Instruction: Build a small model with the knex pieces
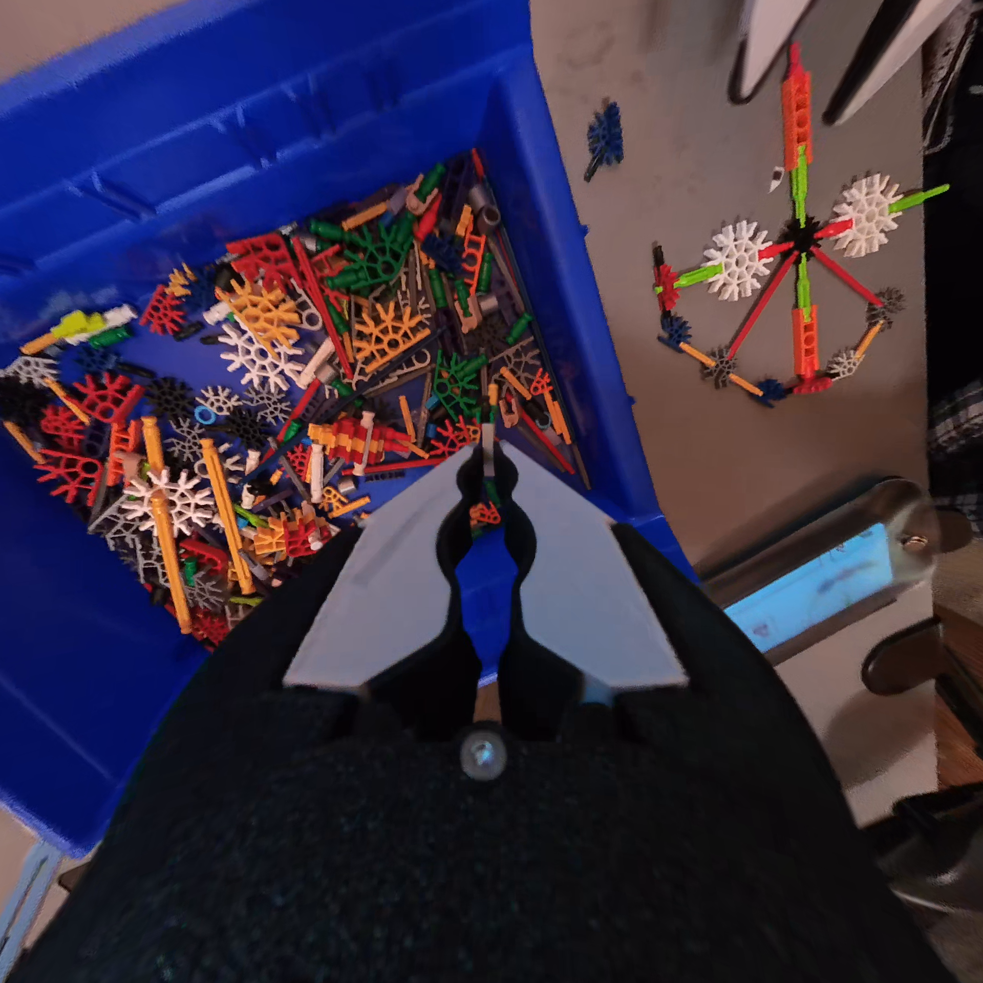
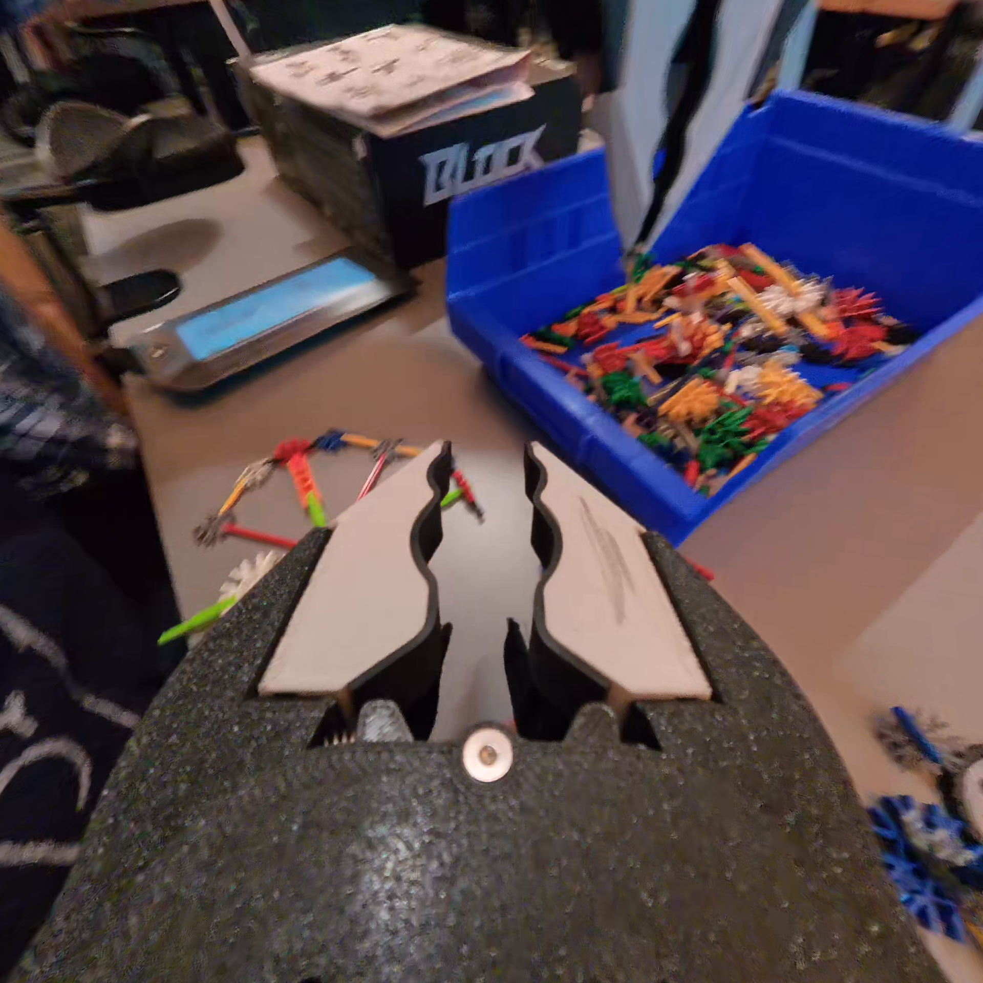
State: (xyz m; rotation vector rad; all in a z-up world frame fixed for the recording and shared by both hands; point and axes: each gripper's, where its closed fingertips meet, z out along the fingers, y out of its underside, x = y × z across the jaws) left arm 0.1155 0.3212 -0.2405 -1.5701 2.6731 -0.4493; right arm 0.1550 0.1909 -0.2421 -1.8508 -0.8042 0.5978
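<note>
This looks like a desk corner in a home or hobby room rather than a lab or shop. A plain beige counter [image 2: 404, 383] carries a blue plastic bin [image 2: 532, 250] heaped with bright toy building rods and snowflake-shaped connectors [image 1: 298, 372], and a half-built toy model [image 1: 787, 276] of the same pieces lies flat beside the bin. Farther back stand a black cardboard box [image 2: 425, 143] with printed sheets [image 2: 393, 64] stacked on top and a metal device with a lit blue screen [image 2: 276, 314]. A person's plaid sleeve [image 2: 48, 415] shows at the counter's edge, and dim, cluttered furniture fills the background.
</note>
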